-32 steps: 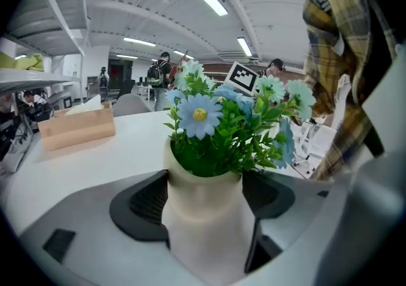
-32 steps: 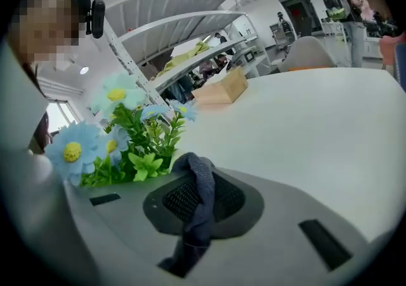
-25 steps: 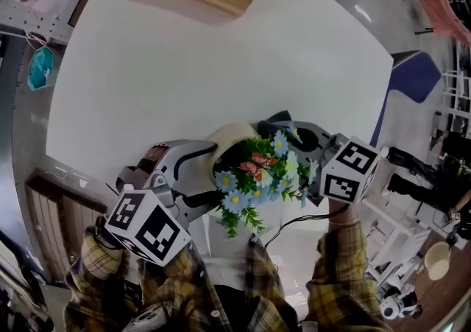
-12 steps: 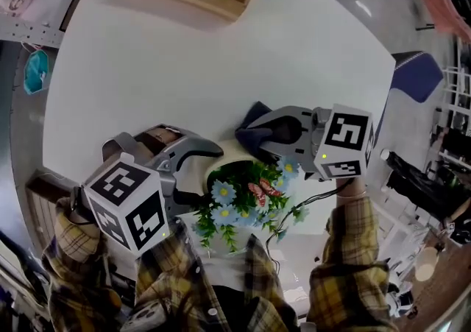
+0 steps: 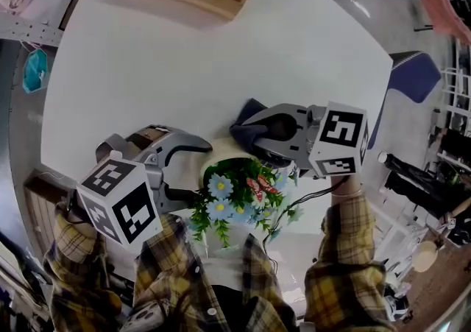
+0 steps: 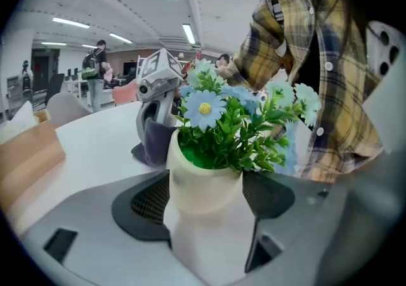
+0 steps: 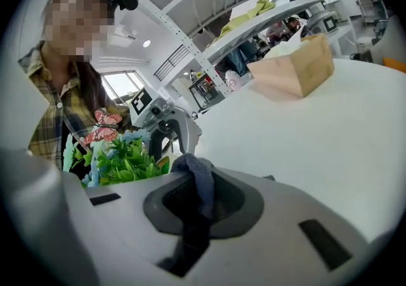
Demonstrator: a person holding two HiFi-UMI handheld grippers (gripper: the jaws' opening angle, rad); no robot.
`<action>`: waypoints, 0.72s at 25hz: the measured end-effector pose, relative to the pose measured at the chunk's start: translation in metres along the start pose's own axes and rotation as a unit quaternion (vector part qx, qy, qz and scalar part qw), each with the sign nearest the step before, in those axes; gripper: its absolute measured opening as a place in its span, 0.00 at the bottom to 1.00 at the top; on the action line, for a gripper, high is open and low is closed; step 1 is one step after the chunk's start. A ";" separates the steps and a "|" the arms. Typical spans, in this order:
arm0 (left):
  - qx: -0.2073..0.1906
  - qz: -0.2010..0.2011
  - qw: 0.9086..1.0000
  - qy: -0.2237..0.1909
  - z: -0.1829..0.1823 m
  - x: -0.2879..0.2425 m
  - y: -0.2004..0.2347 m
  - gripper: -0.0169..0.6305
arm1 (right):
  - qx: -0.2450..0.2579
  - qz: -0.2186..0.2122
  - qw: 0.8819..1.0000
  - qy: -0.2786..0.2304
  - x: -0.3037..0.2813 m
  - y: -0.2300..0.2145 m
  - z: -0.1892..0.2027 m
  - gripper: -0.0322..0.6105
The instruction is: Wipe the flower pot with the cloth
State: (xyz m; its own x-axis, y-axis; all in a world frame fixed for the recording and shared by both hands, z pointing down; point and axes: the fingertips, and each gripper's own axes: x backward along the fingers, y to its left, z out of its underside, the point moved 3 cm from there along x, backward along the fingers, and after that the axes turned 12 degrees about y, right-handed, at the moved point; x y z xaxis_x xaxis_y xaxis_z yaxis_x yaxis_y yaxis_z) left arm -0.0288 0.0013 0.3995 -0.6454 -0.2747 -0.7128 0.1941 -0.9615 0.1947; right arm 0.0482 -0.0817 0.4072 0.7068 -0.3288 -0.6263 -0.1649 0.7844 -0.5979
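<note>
At the near edge of the white table (image 5: 184, 58), the left gripper (image 5: 193, 171) has its jaws clamped around the cream flower pot (image 6: 203, 177), holding it upright. The right gripper (image 5: 257, 137) has its jaws pinched tight on the dark cloth (image 7: 200, 180), just beside the pot's far side. A hard wipe could twist the pot loose or snag the flowers (image 5: 235, 194).

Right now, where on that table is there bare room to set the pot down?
Widest bare patch: the table between the wooden tray at the far edge and the flower pot. The side toward the blue chair is bare too. Crowded: the near edge, where the left gripper holds it and the right gripper the cloth.
</note>
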 end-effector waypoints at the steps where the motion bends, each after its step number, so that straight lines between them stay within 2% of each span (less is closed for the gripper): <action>1: 0.017 -0.018 1.000 -0.007 0.002 0.002 0.000 0.59 | -0.007 0.010 1.000 -0.009 0.001 -0.001 0.001 0.08; 3: 0.055 -0.061 0.996 -0.026 0.007 0.006 0.000 0.59 | -0.023 0.030 0.999 -0.019 0.005 -0.002 0.004 0.08; 5: 0.101 -0.113 0.988 -0.039 0.014 0.013 -0.001 0.58 | -0.039 0.048 0.998 -0.029 0.008 -0.001 0.008 0.08; 7: 0.154 -0.175 0.972 -0.036 0.025 0.021 -0.005 0.58 | -0.055 0.064 0.996 -0.041 0.009 0.003 0.013 0.08; 9: 0.208 -0.223 0.952 -0.022 0.037 0.024 -0.015 0.51 | -0.071 0.078 0.993 -0.055 0.011 0.006 0.018 0.08; 11: 0.264 -0.246 0.932 -0.028 0.045 0.024 -0.029 0.51 | -0.089 0.093 0.989 -0.068 0.011 0.010 0.024 0.08; 13: 0.308 -0.260 0.914 -0.051 0.047 0.021 -0.044 0.51 | -0.107 0.109 0.985 -0.080 0.010 0.015 0.029 0.08; 18: 0.359 -0.282 0.885 -0.094 0.036 0.002 -0.070 0.51 | -0.153 0.143 0.972 -0.109 0.005 0.031 0.041 0.08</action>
State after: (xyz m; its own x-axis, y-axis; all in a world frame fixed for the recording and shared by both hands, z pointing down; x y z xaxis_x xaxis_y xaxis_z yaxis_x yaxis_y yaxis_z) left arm -0.0702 0.0674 0.4083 -0.6143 0.3183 -0.7221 -0.6738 -0.6879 0.2700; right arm 0.0748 -0.0378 0.4061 0.7250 0.0246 -0.6883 -0.5494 0.6234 -0.5564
